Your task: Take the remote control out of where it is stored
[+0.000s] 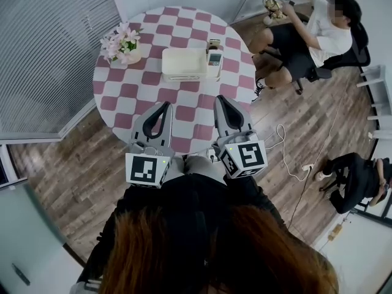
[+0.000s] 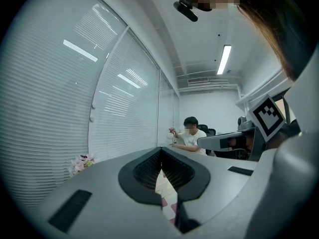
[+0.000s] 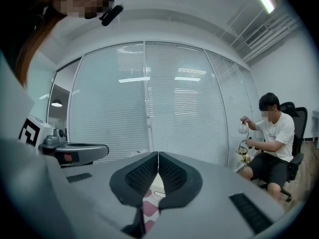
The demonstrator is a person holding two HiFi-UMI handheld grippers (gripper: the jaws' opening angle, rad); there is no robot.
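A round table (image 1: 135, 97) in a pink-and-white checked cloth fills the middle of a glass-walled room, with a seated person (image 1: 312, 29) in a white shirt beside its far right edge. Over the near edge, the left gripper (image 1: 164, 106) and right gripper (image 1: 222, 99) hang side by side, each with its jaw tips pressed together on nothing. Well beyond them on the cloth sits a white storage box (image 1: 184, 63), with a pot of pink flowers (image 1: 121, 43) to its left. What appears to be the remote control (image 1: 214, 59) stands in the box's right-hand slot.
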